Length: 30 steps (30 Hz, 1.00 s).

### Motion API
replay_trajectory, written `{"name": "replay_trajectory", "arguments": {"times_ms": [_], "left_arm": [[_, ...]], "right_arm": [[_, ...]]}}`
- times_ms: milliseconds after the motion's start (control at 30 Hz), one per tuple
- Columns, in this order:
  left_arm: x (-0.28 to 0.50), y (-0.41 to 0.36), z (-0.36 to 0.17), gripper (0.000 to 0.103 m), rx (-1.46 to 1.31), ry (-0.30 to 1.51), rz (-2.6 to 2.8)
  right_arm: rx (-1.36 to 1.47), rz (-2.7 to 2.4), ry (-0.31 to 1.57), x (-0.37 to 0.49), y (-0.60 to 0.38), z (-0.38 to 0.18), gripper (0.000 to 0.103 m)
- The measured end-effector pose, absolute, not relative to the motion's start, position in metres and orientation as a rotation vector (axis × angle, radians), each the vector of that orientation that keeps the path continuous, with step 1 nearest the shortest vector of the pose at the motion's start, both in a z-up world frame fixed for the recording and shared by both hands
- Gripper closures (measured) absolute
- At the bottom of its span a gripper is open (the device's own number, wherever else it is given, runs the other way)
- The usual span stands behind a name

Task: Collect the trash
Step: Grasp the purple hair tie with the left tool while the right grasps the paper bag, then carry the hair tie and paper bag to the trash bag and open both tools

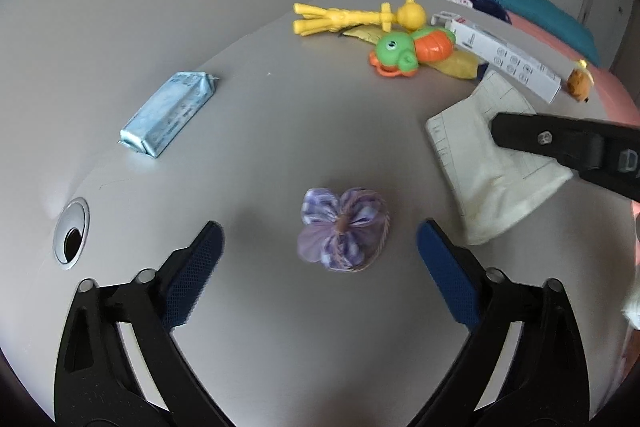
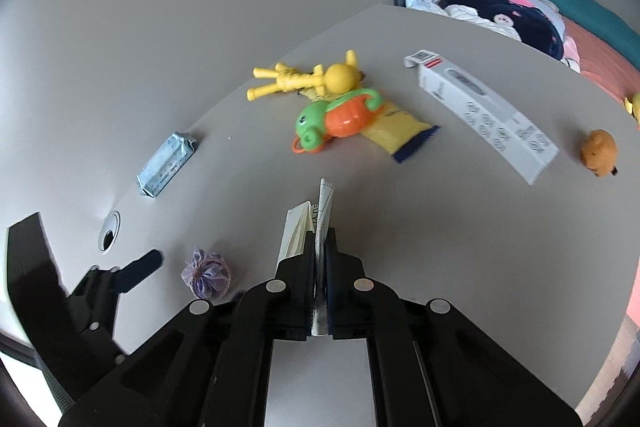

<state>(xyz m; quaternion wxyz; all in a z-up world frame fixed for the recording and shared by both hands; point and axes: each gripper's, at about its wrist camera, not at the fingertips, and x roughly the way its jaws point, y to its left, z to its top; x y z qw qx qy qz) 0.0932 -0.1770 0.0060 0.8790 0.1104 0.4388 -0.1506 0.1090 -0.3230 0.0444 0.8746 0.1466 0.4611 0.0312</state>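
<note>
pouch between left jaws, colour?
Purple and lilac mesh pouch, tied at the middle; clearest in the left wrist view.

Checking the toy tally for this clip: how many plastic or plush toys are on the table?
3. A yellow giraffe toy at the far side, a green-and-orange turtle toy just in front of it, and a small orange plush near the right edge. Others may be out of frame.

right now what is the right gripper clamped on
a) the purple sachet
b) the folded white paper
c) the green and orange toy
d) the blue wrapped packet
b: in the right wrist view the right gripper has its jaws shut on the folded white paper, while the purple sachet, blue wrapped packet and green and orange toy lie free on the table.
</note>
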Motion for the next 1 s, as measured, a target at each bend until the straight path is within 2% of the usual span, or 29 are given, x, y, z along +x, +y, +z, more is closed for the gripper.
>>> {"name": "replay_trajectory", "arguments": {"times_ms": [67,133,233,300,533,733,1000], "left_arm": [[0.095,-0.179,0.008,0.034,0.199,0.922,-0.335],[0.095,-0.18,0.011,0.063,0.191,0.92,-0.331],[0.092,-0.181,0.012,0.079,0.187,0.924,-0.326],[0.087,-0.179,0.014,0.084,0.159,0.936,-0.334],[0.057,-0.205,0.032,0.085,0.137,0.909,-0.399],[0.01,-0.264,0.05,0.085,0.186,0.862,-0.507],[-0.053,-0.348,0.047,0.085,0.253,0.852,-0.667]], "right_arm": [[0.317,0.062,0.957,0.103,-0.328,0.047,0.098],[0.329,0.055,0.951,0.096,-0.334,0.048,0.098],[0.361,0.052,0.938,0.087,-0.346,0.052,0.098],[0.378,0.049,0.929,0.08,-0.354,0.055,0.098],[0.433,0.013,0.875,0.038,-0.391,0.071,0.098],[0.475,-0.051,0.82,-0.017,-0.438,0.084,0.098],[0.535,-0.169,0.759,-0.101,-0.508,0.086,0.098]]}}
